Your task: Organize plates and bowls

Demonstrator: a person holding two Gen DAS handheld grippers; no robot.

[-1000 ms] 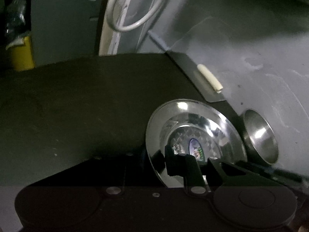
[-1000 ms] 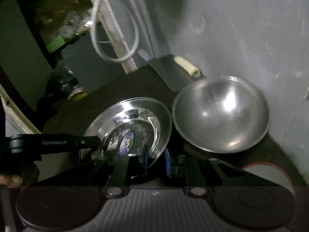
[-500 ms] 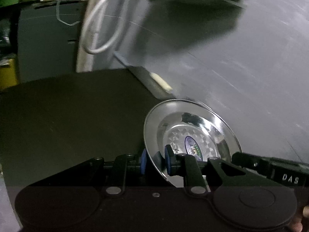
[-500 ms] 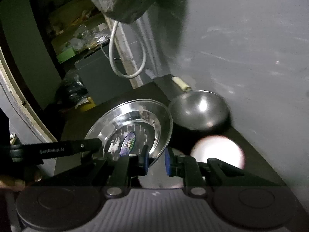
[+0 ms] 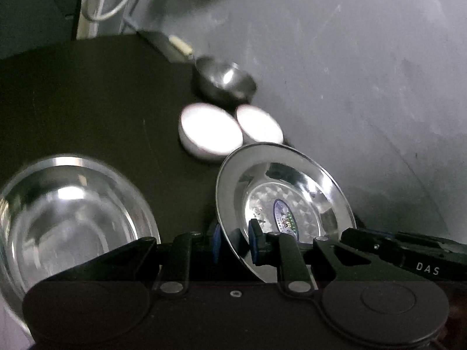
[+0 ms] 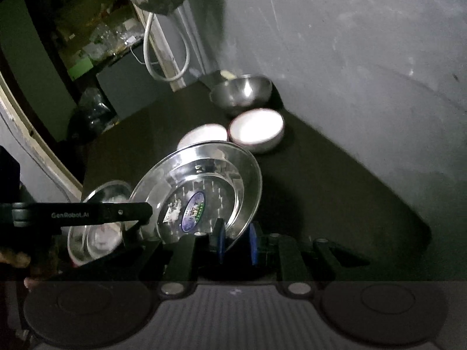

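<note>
Dim light fell on a dark table (image 5: 87, 93) set against a scuffed grey wall (image 5: 350, 58), where five pieces of dishware were in sight. Counted out: one shiny steel plate (image 5: 292, 192) with a printed sticker at its centre, one second steel plate (image 5: 73, 210) lying flat on the table at the near left, one steel bowl (image 5: 224, 80) at the far edge by the wall, and two white bowls (image 5: 210, 134) touching side by side just in front of it.

Both grippers held the sticker plate at once — the left gripper (image 5: 235, 243) was nearly closed with its blue pads on the plate's near rim, and the right gripper (image 6: 237, 243) was clamped on the opposite rim, its jaws almost fully together. The plate hung tilted above the table, its far edge hiding part of one white bowl in the right wrist view. The left gripper's long black finger (lettered in white) crossed in front of the flat plate in that view.

Around the scene: a white cable (image 6: 166, 55) looped down beside a pale door frame, a small cream-coloured object (image 5: 181, 43) lay on a dark strip at the table's far corner, and cluttered shelves (image 6: 96, 38) showed dimly beyond — their contents too dark to identify.
</note>
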